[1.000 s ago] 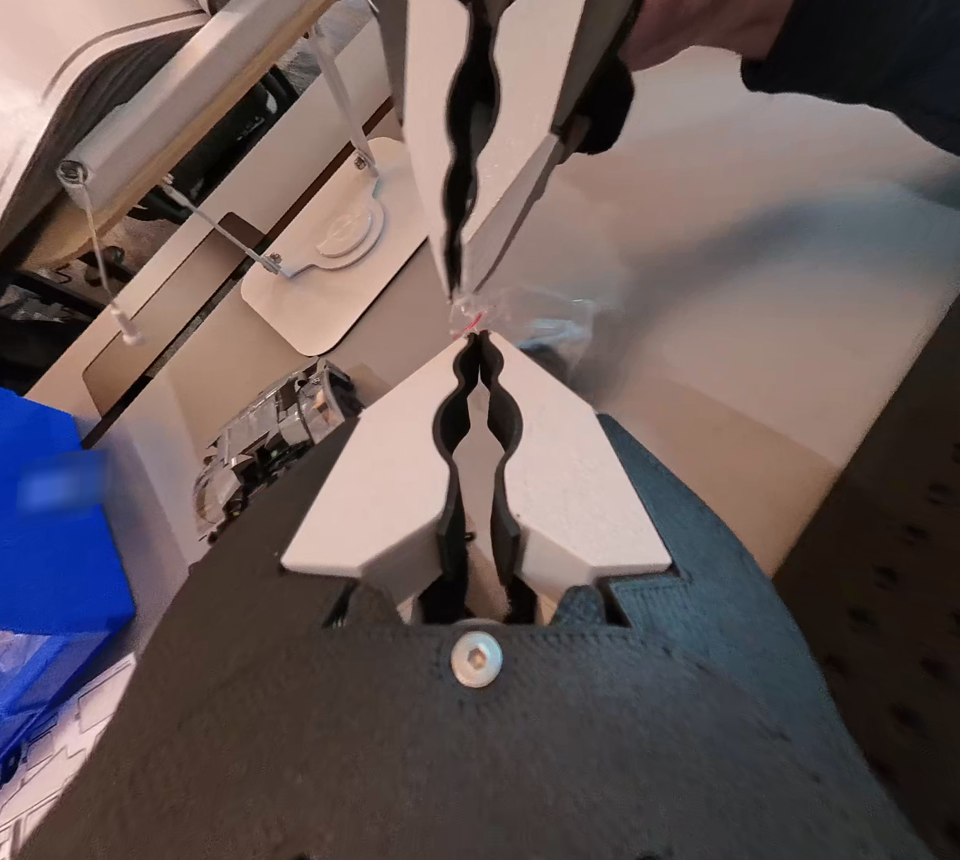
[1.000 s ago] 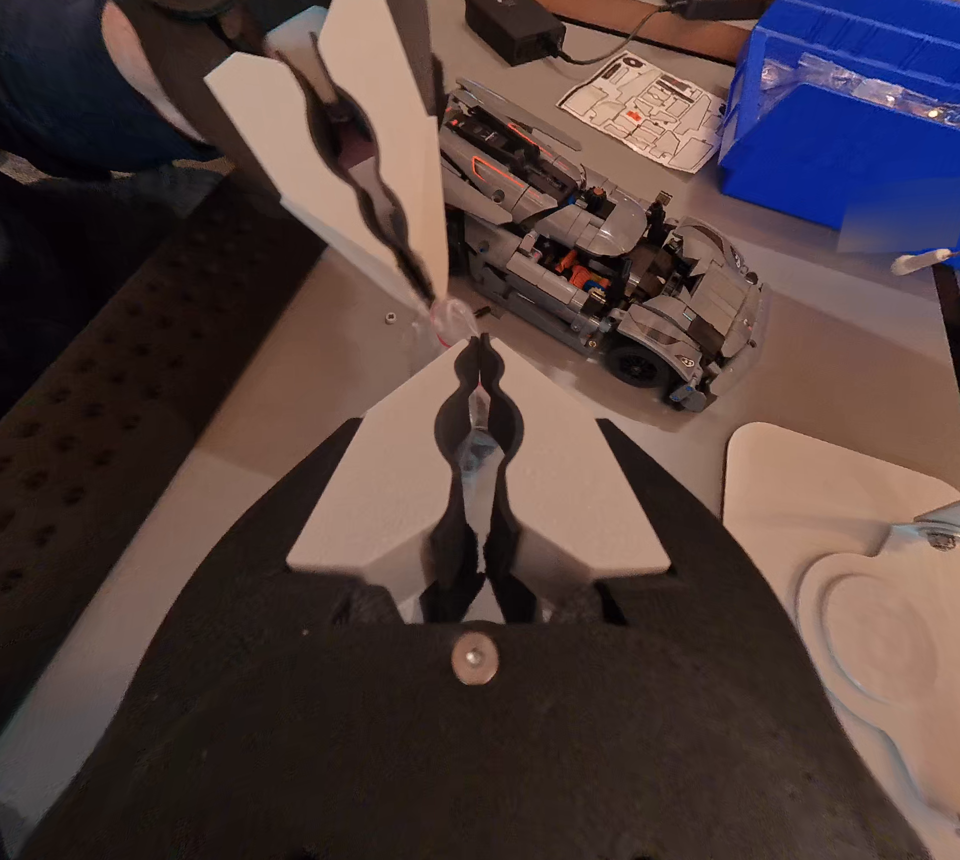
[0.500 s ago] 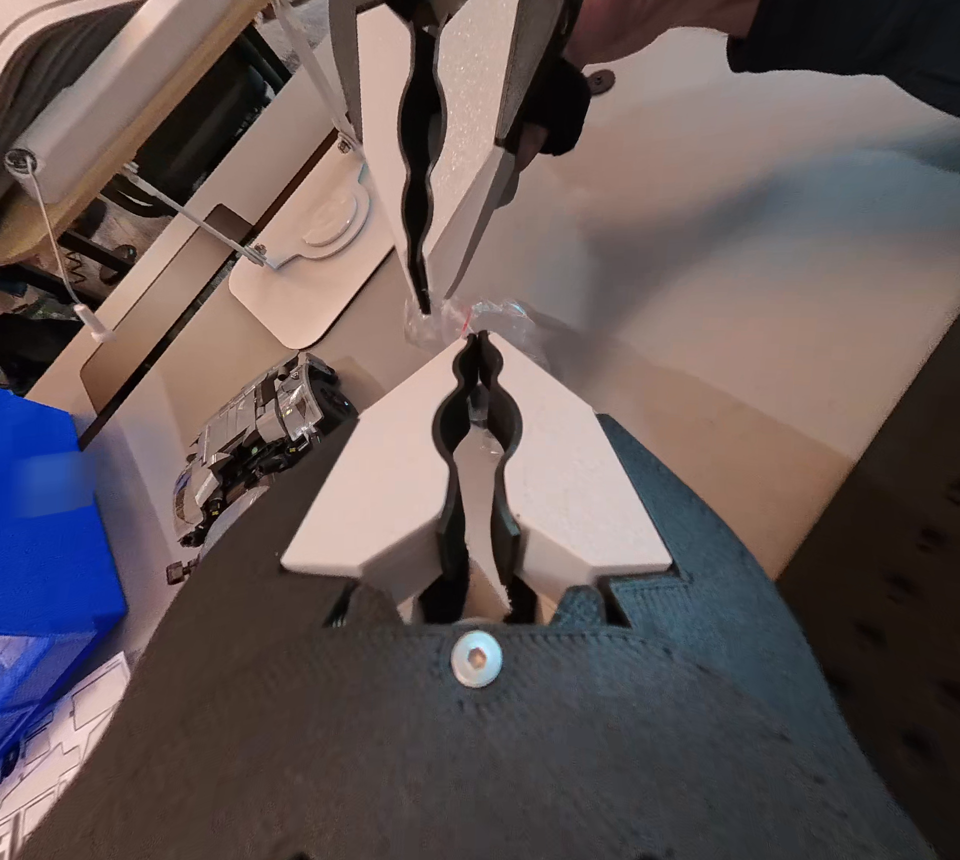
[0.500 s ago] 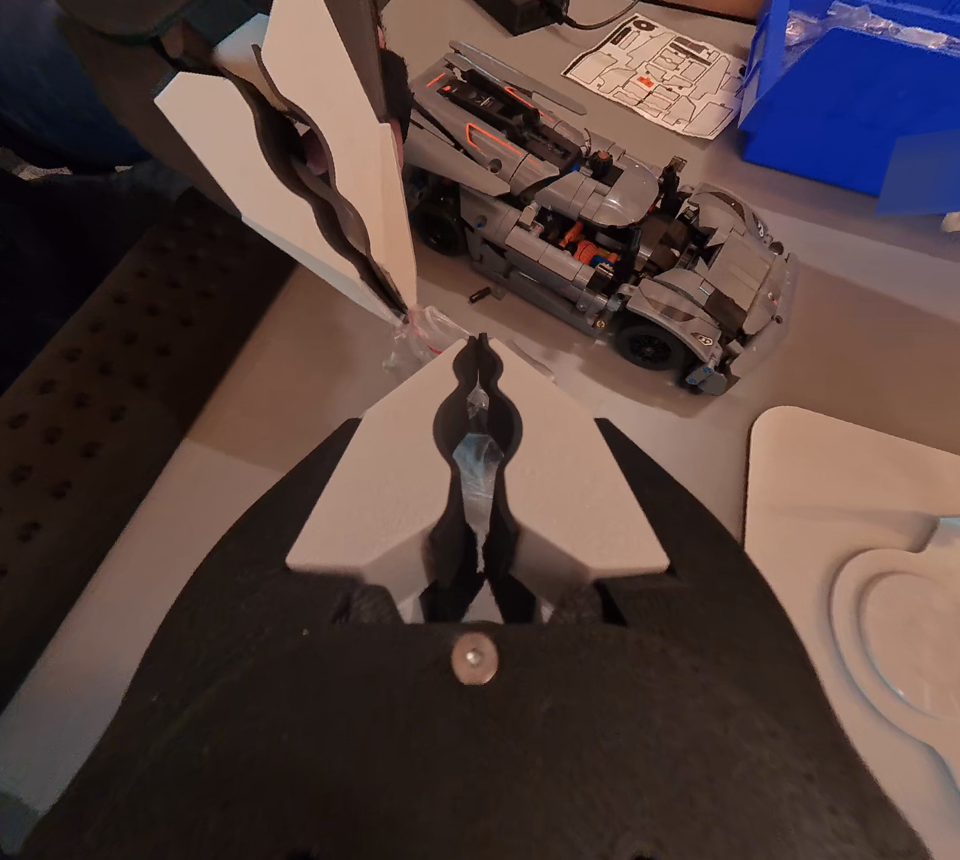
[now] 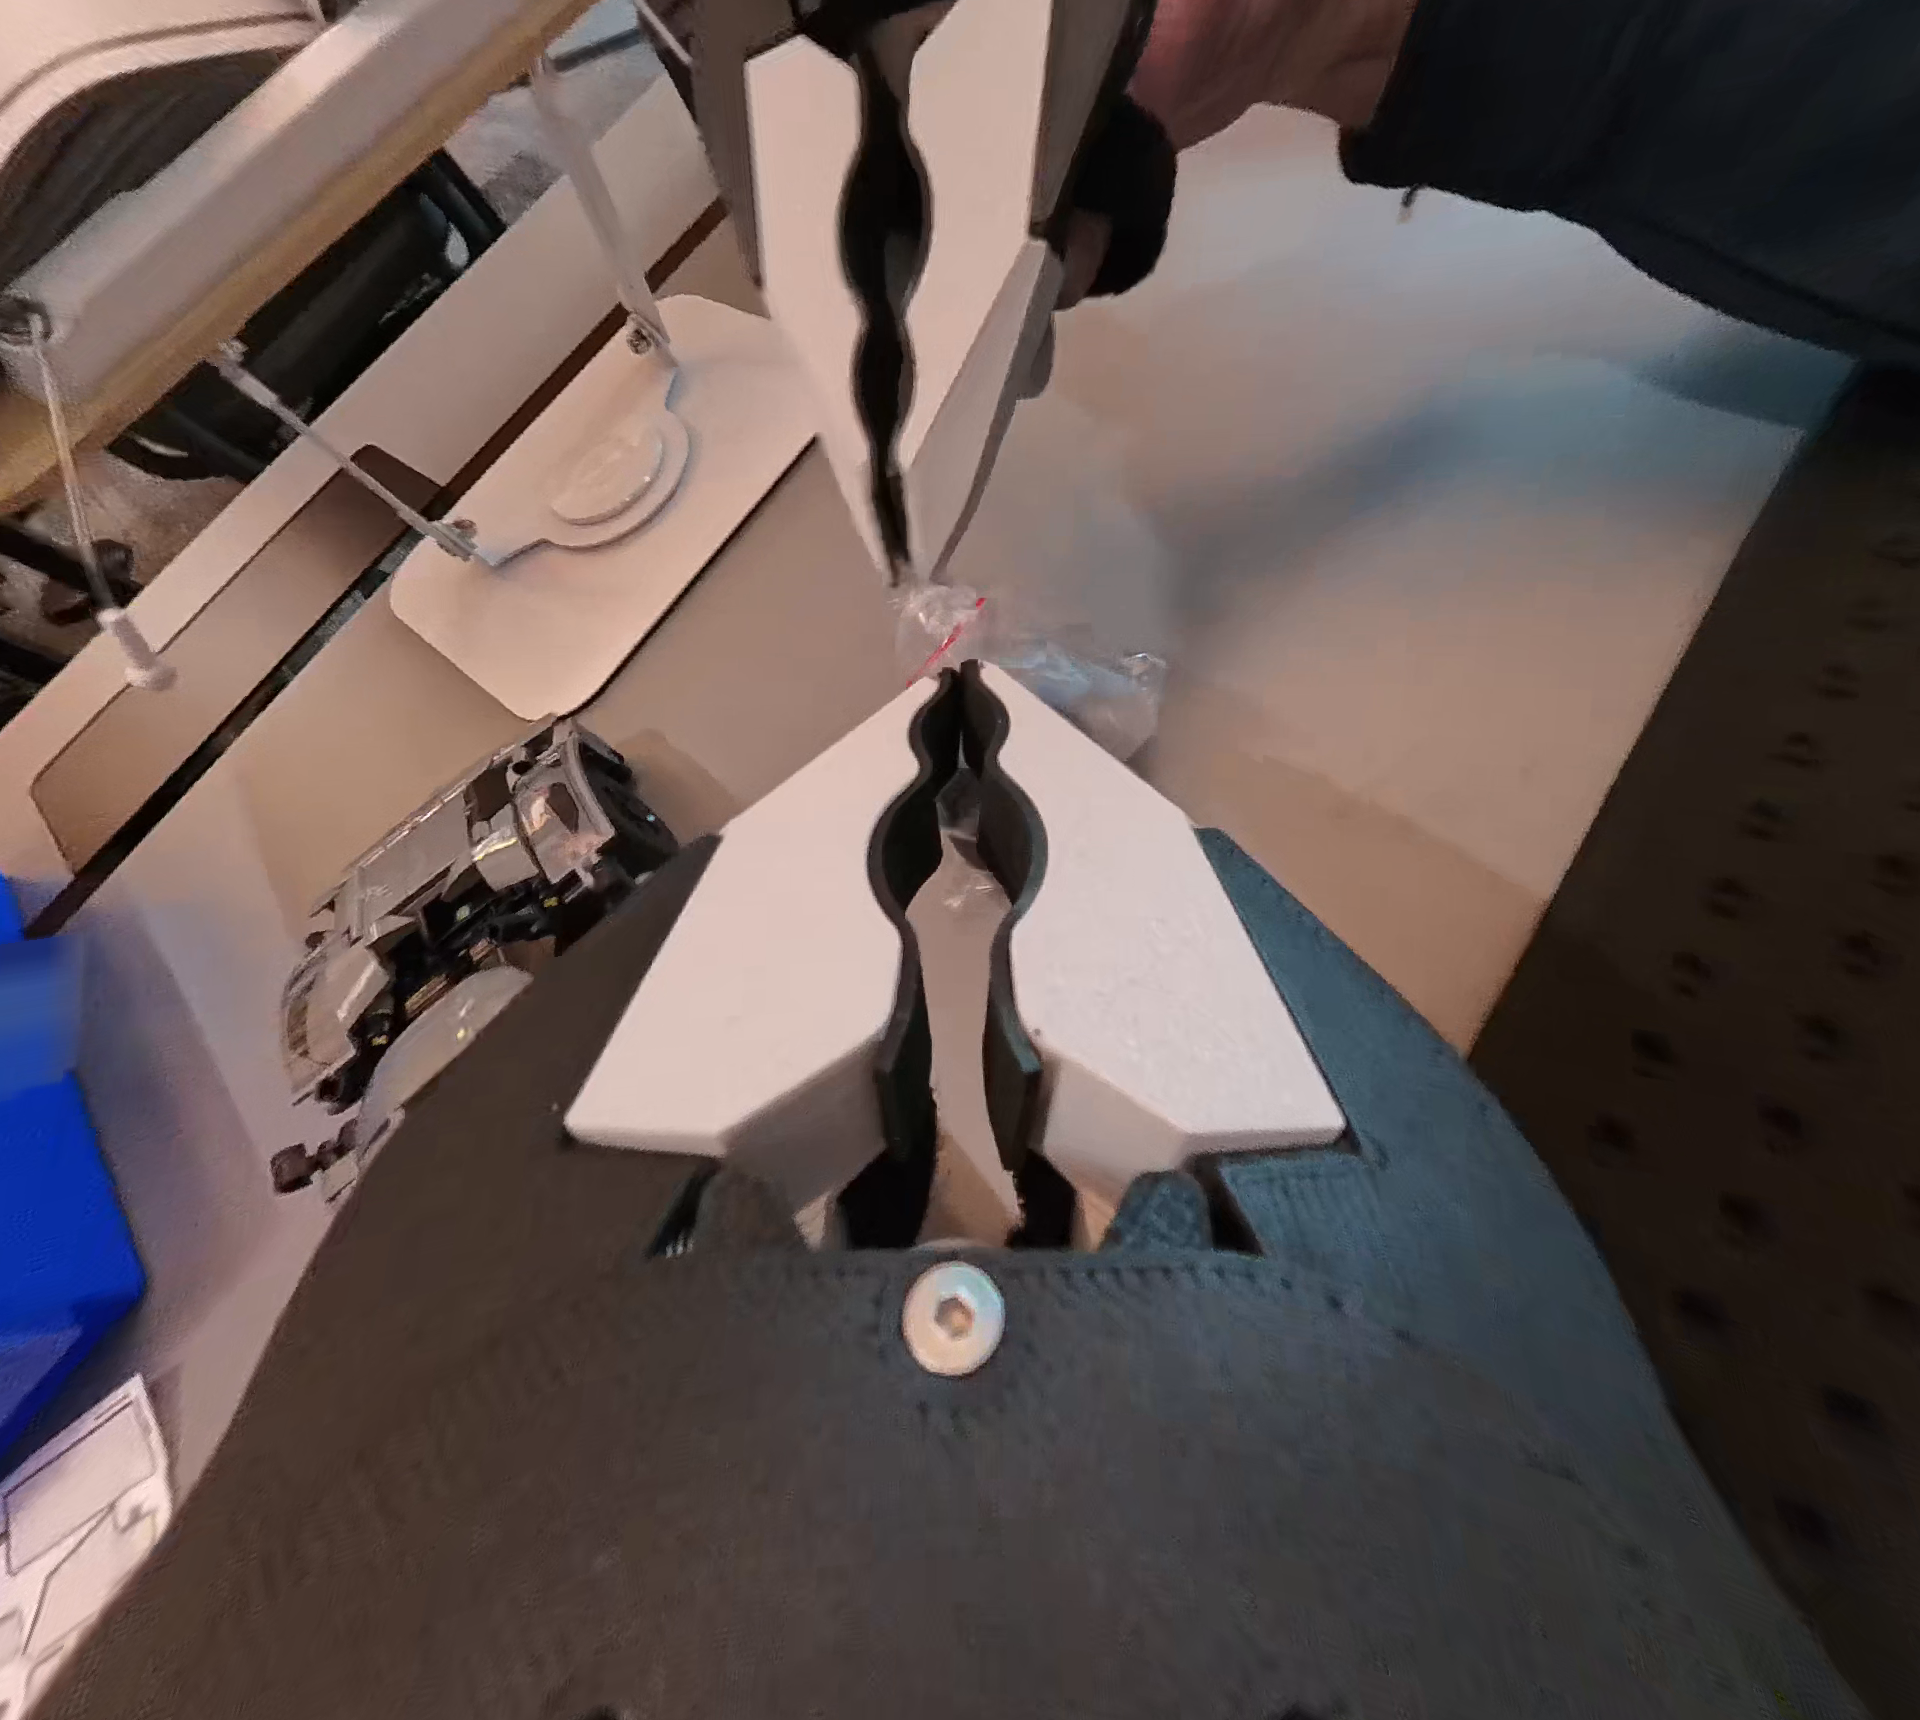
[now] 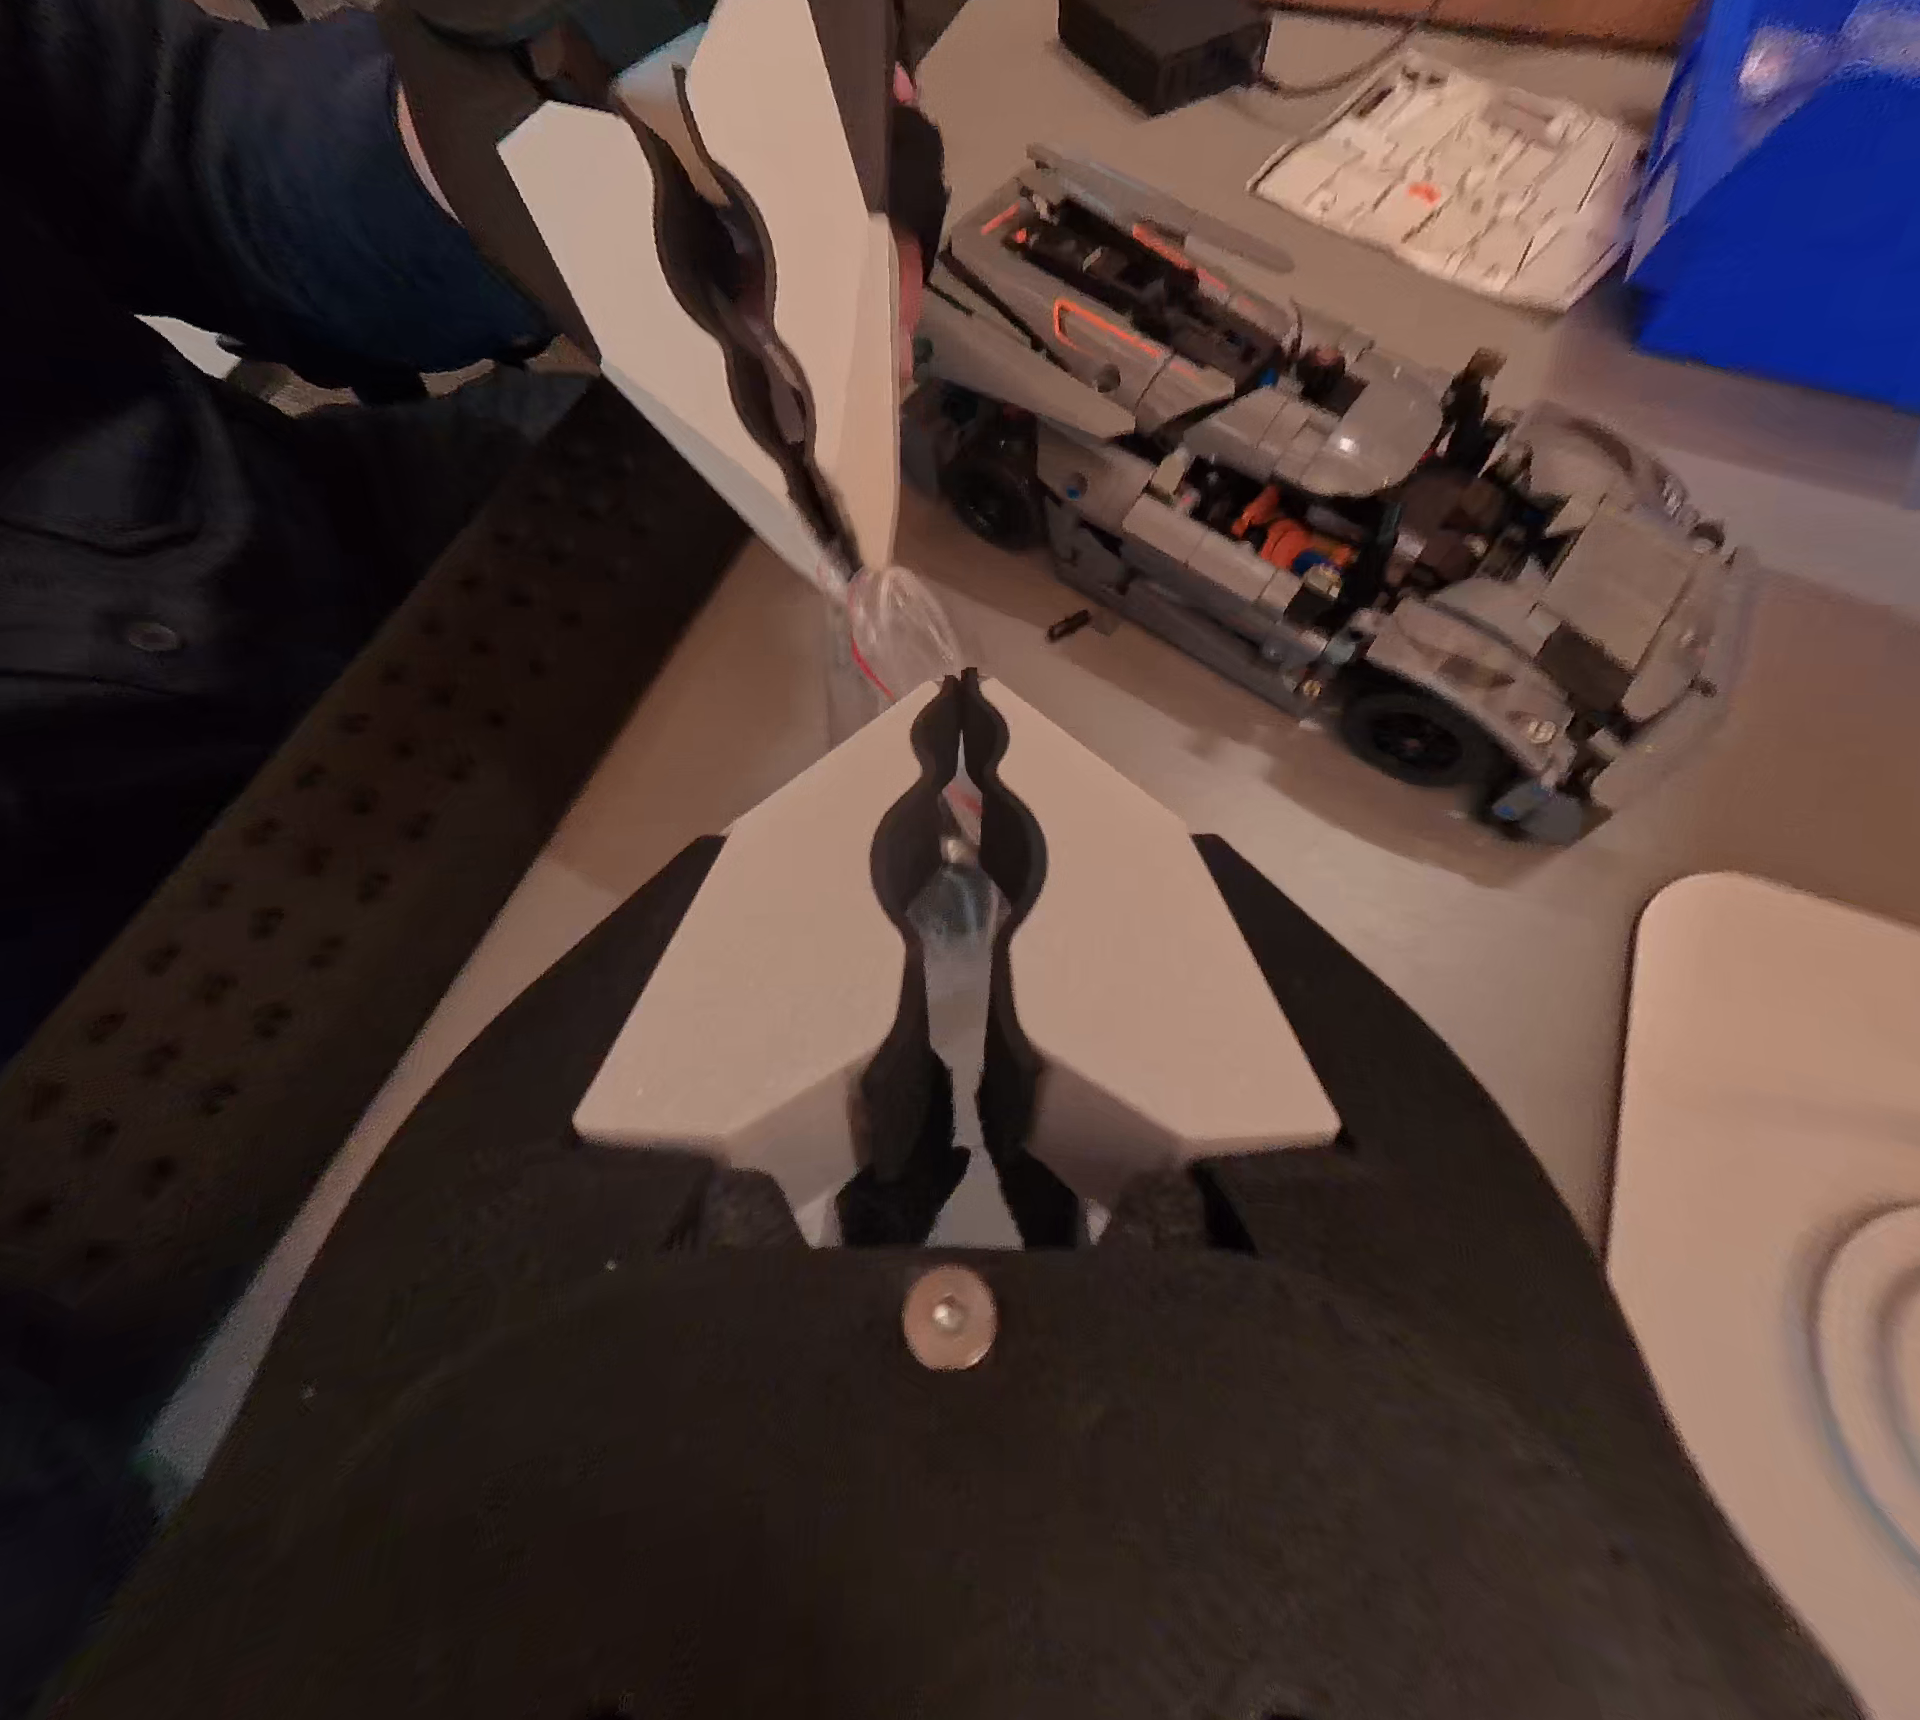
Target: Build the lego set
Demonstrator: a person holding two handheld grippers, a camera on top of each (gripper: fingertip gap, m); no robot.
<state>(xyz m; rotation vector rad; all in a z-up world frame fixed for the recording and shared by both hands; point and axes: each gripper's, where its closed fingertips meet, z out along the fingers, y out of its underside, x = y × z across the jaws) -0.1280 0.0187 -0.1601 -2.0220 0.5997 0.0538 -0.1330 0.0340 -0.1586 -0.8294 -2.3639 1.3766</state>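
A small clear plastic bag with a red strip (image 5: 940,626) is clamped at opposite edges by the left tool (image 5: 958,683) and the right tool (image 6: 961,683), both closed on the film, above the grey worktop (image 6: 1195,860). The step in hand is judged to be opening the bag; its contents appear to be small parts, though blur prevents confirmation. The partly built grey and orange lego car (image 6: 1320,486) is set on the worktop nearby. A steady pull apart is called for next, kept gentle so parts are not scattered.
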